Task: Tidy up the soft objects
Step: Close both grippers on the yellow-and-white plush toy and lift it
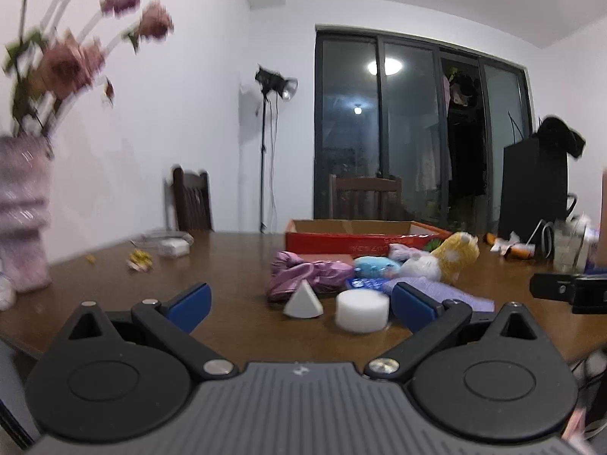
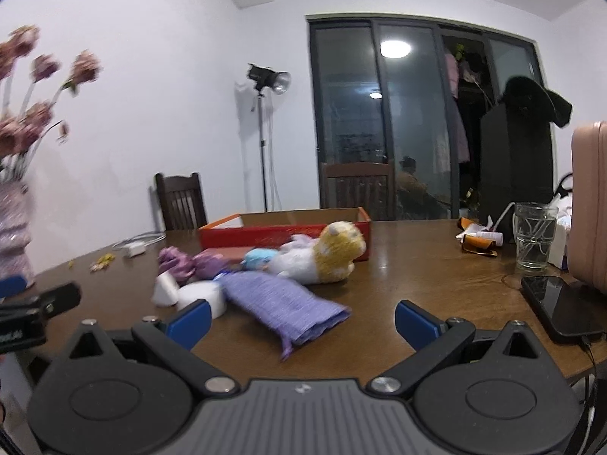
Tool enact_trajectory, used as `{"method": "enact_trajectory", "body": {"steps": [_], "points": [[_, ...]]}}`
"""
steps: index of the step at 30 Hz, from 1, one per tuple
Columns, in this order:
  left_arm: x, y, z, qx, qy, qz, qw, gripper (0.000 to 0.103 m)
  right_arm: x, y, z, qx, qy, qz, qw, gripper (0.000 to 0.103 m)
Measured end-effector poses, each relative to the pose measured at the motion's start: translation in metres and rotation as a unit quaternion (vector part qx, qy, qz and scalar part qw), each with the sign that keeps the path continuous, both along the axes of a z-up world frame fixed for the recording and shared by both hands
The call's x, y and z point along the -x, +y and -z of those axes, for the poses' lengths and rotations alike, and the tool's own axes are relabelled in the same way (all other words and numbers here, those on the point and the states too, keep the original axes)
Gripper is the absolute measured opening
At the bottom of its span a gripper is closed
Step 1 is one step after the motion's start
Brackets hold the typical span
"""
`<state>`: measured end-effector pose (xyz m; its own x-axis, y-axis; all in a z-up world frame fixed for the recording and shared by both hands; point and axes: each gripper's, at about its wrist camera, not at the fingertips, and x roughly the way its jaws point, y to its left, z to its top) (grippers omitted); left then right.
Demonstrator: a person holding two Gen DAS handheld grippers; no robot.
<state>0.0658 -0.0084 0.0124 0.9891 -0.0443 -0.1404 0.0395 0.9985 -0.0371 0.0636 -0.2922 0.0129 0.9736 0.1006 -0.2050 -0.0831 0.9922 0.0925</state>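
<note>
Plainly, both grippers hang above the near edge of the wooden counter (image 2: 417,265) with their jaws spread wide and nothing between them. The left gripper (image 1: 301,301) faces a white foam cone (image 1: 303,300) and a white foam cylinder (image 1: 362,310), which sit side by side just beyond its blue fingertips (image 1: 191,305). The right gripper (image 2: 301,322) points at a lavender cloth (image 2: 282,305) lying flat on the wood, its near end frayed and closest to the camera.

Behind these lies the cluster of soft things — a crumpled purple fabric (image 1: 303,273) on the left, a small blue plush (image 1: 375,266) in the middle, and a yellow-and-white plush toy (image 2: 326,256) lying on its side to the right. They touch one another in a loose heap just in front of a shallow red cardboard box (image 2: 284,233), which stands open; what it holds cannot be told from here.

Farther right on the counter stand a clear drinking glass (image 2: 535,240) and a dark phone (image 2: 561,309) with a cable — well apart from the heap. At the far left a pale vase (image 1: 22,212) holds pink flowers (image 1: 72,60), blurred.
</note>
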Motion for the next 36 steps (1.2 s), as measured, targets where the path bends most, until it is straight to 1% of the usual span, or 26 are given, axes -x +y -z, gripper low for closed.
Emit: {"method": "enact_trajectory", "body": {"steps": [2,3,5,6,7,9,10,11,12,13,15,16,17,18,20,21,23,24,25,26,27,28,29,30,32,36], "points": [[-0.022,0.002,-0.009,0.022,0.01,0.012,0.9996,0.103,-0.02,-0.01,-0.008,-0.009,-0.001,0.006,1.0,0.103],[-0.031,0.0,-0.013,0.026,0.012,0.014,0.9995,0.103,-0.032,-0.015,-0.014,-0.018,-0.003,0.006,1.0,0.103],[-0.054,-0.005,-0.022,0.023,0.018,0.018,0.9994,0.103,-0.057,-0.024,-0.025,-0.032,-0.003,0.002,0.999,0.103],[-0.066,-0.009,-0.027,0.019,0.019,0.022,0.9994,0.103,-0.072,-0.026,-0.032,-0.028,0.001,0.002,1.0,0.103],[-0.079,-0.014,-0.031,0.014,0.021,0.029,0.9993,0.103,-0.089,-0.028,-0.038,-0.024,0.013,0.0,1.0,0.103],[-0.101,-0.024,-0.036,0.005,0.025,0.05,0.9984,0.103,-0.127,-0.028,-0.043,-0.002,0.047,-0.027,0.999,0.1],[-0.111,-0.029,-0.037,0.003,0.03,0.055,0.998,0.103,-0.144,-0.026,-0.045,0.016,0.057,-0.034,0.998,0.095],[-0.124,-0.035,-0.038,0.003,0.04,0.062,0.9973,0.103,-0.162,-0.024,-0.046,0.032,0.063,-0.039,0.997,0.092],[-0.134,-0.039,-0.038,0.003,0.047,0.07,0.9964,0.103,-0.177,-0.023,-0.044,0.044,0.073,-0.041,0.995,0.092],[-0.144,-0.044,-0.038,0.002,0.057,0.079,0.9953,0.101,-0.193,-0.023,-0.039,0.048,0.087,-0.046,0.994,0.091],[-0.164,-0.055,-0.037,0.001,0.079,0.093,0.9926,0.095,-0.225,-0.026,-0.03,0.043,0.117,-0.061,0.99,0.086],[-0.172,-0.061,-0.035,0.001,0.091,0.097,0.9911,0.091,-0.238,-0.028,-0.026,0.039,0.132,-0.063,0.989,0.078],[-0.18,-0.065,-0.034,0.001,0.104,0.103,0.9893,0.084,-0.247,-0.03,-0.023,0.037,0.143,-0.065,0.987,0.061],[-0.186,-0.069,-0.033,0.002,0.113,0.109,0.9875,0.081,-0.252,-0.033,-0.02,0.036,0.154,-0.07,0.985,0.047],[-0.193,-0.077,-0.028,0.005,0.13,0.126,0.9836,0.075,-0.244,-0.038,-0.019,0.034,0.15,-0.073,0.985,0.047],[-0.195,-0.082,-0.026,0.006,0.138,0.139,0.9805,0.072,-0.234,-0.043,-0.018,0.031,0.141,-0.07,0.987,0.047],[-0.198,-0.094,-0.022,0.003,0.149,0.165,0.975,0.061,-0.207,-0.052,-0.008,0.035,0.141,-0.048,0.988,0.05],[-0.201,-0.101,-0.019,-0.002,0.152,0.174,0.9729,0.058,-0.194,-0.056,-0.002,0.041,0.142,-0.043,0.988,0.05],[-0.203,-0.108,-0.015,-0.01,0.151,0.181,0.9718,0.052,-0.182,-0.058,0.003,0.041,0.144,-0.041,0.988,0.052],[-0.206,-0.116,-0.011,-0.021,0.154,0.185,0.9704,0.049,-0.171,-0.061,0.008,0.03,0.147,-0.045,0.988,0.053],[-0.209,-0.121,-0.007,-0.027,0.162,0.189,0.9681,0.049,-0.162,-0.065,0.009,0.016,0.149,-0.051,0.987,0.055],[-0.212,-0.125,-0.005,-0.028,0.174,0.194,0.965,0.049,-0.155,-0.068,0.008,0.004,0.145,-0.049,0.988,0.061],[-0.216,-0.128,-0.003,-0.022,0.189,0.2,0.9611,0.049,-0.149,-0.072,0.006,-0.005,0.133,-0.037,0.99,0.067],[-0.22,-0.128,-0.002,-0.014,0.2,0.205,0.958,0.049,-0.147,-0.074,0.002,-0.01,0.126,-0.029,0.992,0.07],[-0.229,-0.13,-0.001,0.006,0.223,0.212,0.9515,0.05,-0.149,-0.08,-0.004,-0.026,0.117,-0.032,0.992,0.072],[-0.252,-0.128,-0.005,0.044,0.249,0.194,0.9479,0.054,-0.173,-0.083,0.0,-0.04,0.13,-0.041,0.99,0.071]]}}
